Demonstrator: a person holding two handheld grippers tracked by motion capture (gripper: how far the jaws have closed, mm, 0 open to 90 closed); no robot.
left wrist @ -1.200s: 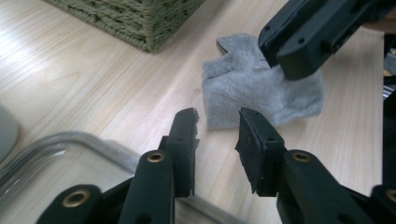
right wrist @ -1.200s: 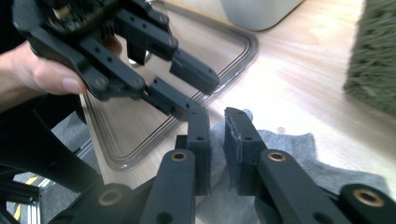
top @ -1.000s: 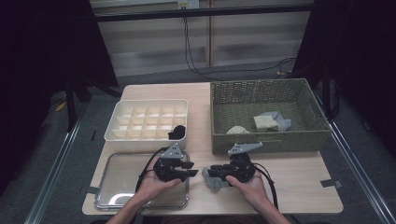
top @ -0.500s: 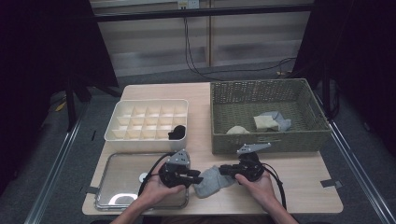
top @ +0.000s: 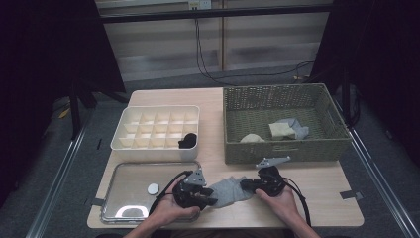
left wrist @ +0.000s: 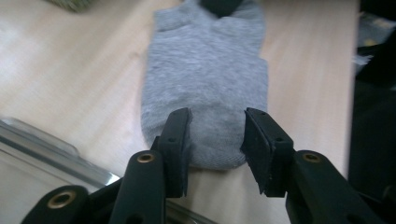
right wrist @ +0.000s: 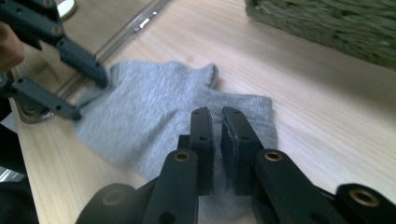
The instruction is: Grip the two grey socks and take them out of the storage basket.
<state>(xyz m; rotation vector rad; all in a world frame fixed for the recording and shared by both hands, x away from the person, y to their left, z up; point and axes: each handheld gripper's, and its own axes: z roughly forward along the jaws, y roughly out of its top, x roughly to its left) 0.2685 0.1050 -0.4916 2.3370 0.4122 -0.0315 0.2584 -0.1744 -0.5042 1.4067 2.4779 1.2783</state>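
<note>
1. Both hands have lowered; the grey sock (top: 229, 191) now lies flat on the table (top: 322, 198).
2. Left gripper (left wrist: 217, 135): jaws just reopened, straddling the sock's end.
3. Right gripper (right wrist: 217, 122): jaws pinch the sock's opposite end.

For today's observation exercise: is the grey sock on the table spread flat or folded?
Spread flat: the grey sock lies stretched in one layer on the table, between the left gripper and right gripper.
</note>
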